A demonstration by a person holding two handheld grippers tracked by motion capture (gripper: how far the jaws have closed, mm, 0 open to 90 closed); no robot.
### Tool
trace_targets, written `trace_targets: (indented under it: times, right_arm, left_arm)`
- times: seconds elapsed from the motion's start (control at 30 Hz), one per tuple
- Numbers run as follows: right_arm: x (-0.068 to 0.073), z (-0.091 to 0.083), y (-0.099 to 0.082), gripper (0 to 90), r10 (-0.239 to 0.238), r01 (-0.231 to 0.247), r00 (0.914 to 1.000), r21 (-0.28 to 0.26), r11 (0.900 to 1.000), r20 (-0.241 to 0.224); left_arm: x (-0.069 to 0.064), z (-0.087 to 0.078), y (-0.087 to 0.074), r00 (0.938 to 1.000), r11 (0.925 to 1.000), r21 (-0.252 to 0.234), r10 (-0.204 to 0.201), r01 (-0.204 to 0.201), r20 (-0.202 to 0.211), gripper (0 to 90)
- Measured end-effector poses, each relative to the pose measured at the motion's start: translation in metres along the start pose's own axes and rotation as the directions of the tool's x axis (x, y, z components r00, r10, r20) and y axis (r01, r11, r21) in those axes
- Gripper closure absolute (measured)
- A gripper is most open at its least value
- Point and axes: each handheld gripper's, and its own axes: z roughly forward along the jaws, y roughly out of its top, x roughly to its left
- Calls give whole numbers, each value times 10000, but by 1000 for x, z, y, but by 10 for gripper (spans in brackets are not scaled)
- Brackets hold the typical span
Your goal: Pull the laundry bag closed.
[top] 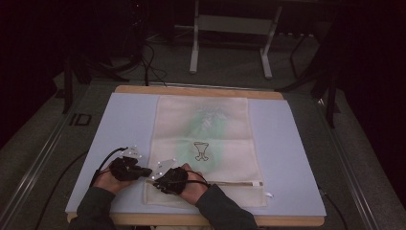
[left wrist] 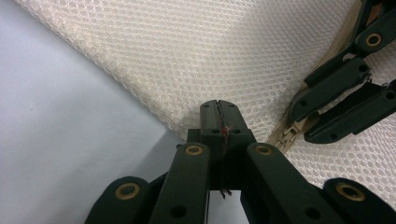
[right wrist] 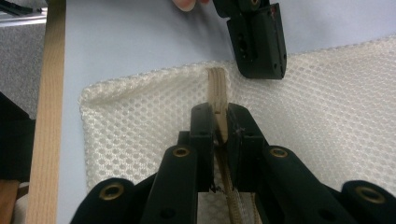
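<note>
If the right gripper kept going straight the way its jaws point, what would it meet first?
The right gripper, shut on the mesh bag's zipper, points along it toward the bag's closed end; just beyond lies the blue mat. The left gripper sits slightly aside, probably missed.

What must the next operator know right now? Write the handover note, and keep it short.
Left gripper: jaws shut, tips at the near-left edge of the mesh bag. I cannot tell whether they pinch the fabric.
Right gripper: shut on the zipper, close to its end by the bag's corner.
Bag: lies flat on the blue mat, with the zipper running along its near edge.
Done: both grippers are placed at the zipper's left end.
Left: probably to draw the slider along the zipper while the left gripper steadies the bag. The views do not show whether the zipper is open or closed, so check first.
</note>
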Motion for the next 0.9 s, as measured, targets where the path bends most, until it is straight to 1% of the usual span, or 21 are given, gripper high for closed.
trace_targets:
  times: [0.13,0.4,0.47,0.9]
  right_arm:
    - [0,-3,-1,821,-124,124,9999,142,9998,23]
    - [0,-8,-4,821,-143,142,9999,228,9996,51]
    - [-1,-10,-5,820,-222,220,9997,286,9994,84]
    - [-1,-17,-13,820,-187,182,9998,407,9990,117]
  left_arm:
    - [0,0,0,10000,10000,-45,-27,27,10,900]
    - [0,0,-1,10000,10000,-55,-20,20,21,900]
    - [0,0,-1,10000,10000,-53,10,-10,9,900]
    - [0,0,-1,10000,10000,-89,-23,23,4,900]
